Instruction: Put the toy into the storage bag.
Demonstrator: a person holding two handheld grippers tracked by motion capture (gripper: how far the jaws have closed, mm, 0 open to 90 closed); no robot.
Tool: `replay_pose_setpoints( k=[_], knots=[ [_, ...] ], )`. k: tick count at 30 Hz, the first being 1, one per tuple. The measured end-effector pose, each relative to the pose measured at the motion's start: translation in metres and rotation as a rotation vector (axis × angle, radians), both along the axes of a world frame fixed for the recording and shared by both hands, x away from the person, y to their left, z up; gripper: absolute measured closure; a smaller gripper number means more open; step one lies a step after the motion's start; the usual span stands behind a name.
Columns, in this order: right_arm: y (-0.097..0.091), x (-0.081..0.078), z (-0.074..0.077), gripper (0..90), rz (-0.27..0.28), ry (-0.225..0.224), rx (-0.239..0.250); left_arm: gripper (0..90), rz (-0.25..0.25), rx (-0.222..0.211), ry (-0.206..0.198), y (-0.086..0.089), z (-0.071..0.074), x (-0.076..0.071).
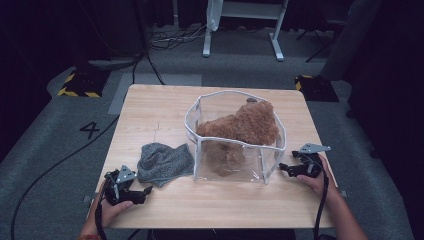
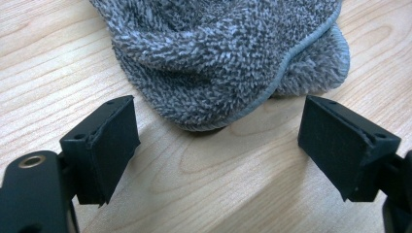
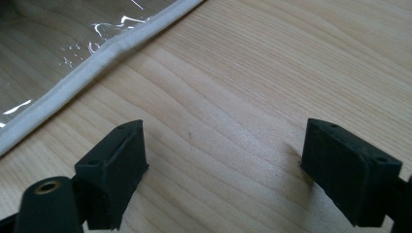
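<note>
1. We judge the step in hand to be the pickup of the grey towel point(image 1: 165, 161), which lies crumpled at lower centre-left of the high view, just left of the clear basket point(image 1: 270, 162).
2. We start at the near edge. In the left gripper view, the towel's hemmed fold point(image 2: 228, 63) occupies the upper centre, just ahead of the jaws and not yet between them.
3. We would advance the left gripper point(image 1: 134, 193) toward that fold, keep the lower jaw edges close to the table point(image 1: 165, 107), and close on the thick bunched part, not on the thin hem alone.
4. Left gripper state: jaws set wide apart, holding nothing; only bare wood lies between them.
5. We keep the right gripper point(image 1: 288, 167) at lower right of the high view, just beside the basket's near right corner.
6. Right gripper state: jaws spread wide and empty. In the right gripper view the basket's white rim point(image 3: 104, 51) crosses the upper left, clear of both pads.
7. Farther up, the brown fluffy cloth point(image 1: 245, 127) already drapes over the basket's wall.
</note>
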State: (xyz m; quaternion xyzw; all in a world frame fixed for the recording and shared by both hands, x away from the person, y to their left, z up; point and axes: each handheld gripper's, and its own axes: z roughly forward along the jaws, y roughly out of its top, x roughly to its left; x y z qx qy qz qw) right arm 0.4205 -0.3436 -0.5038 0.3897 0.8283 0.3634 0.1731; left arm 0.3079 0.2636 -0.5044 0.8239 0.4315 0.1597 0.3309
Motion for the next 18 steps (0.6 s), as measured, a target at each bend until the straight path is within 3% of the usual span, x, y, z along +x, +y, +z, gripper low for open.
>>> replay_pose_setpoints(
  k=[18],
  knots=[
    [0.0, 0.0, 0.0, 16.3, 0.0, 0.0, 0.0, 14.3, -0.004, 0.005, 0.002, 0.0002, 0.0001, 0.0009]
  ],
)
